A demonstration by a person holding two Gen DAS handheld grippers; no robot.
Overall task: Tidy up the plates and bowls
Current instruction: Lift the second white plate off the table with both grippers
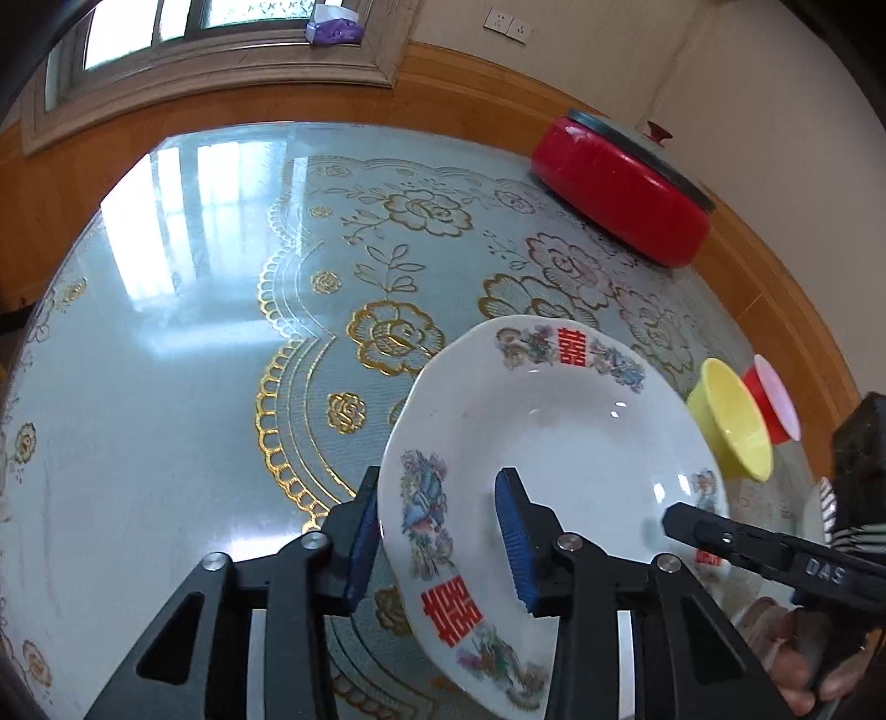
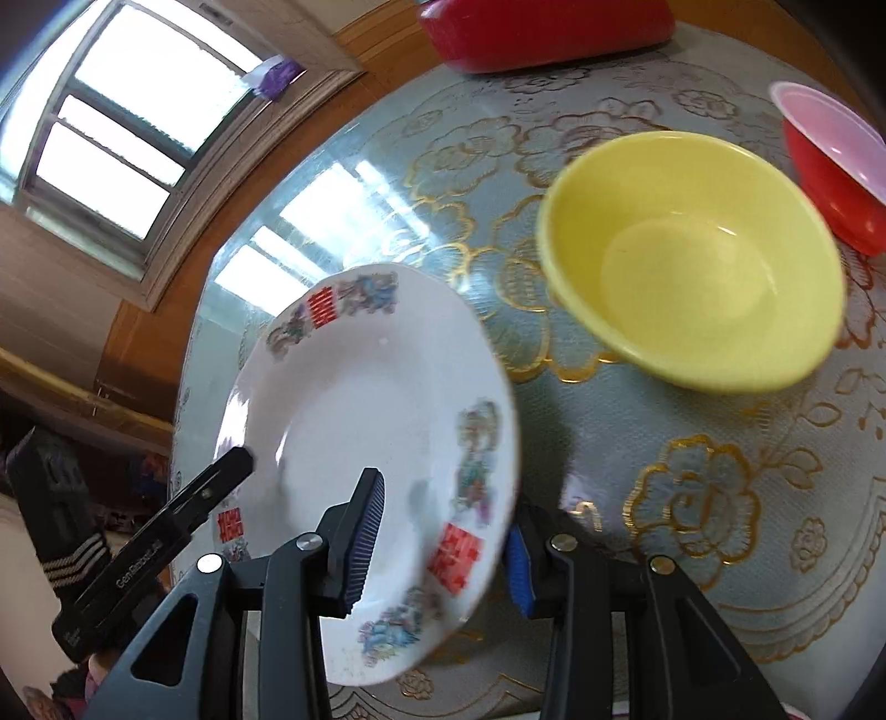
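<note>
A white plate with flower prints and red characters hangs tilted above the table, held from both sides. My left gripper is shut on its near left rim, one blue pad under the rim and one inside the well. My right gripper is shut on the opposite rim of the plate in the same way. One of the right gripper's fingers shows at the plate's right edge in the left wrist view. A yellow bowl stands on the table beyond the plate, with a red bowl behind it.
The round glass-topped table carries a gold-flowered cloth. A red pot with a dark lid stands at its far edge by the wall. The yellow bowl and red bowl sit at the right. A window sill holds a purple packet.
</note>
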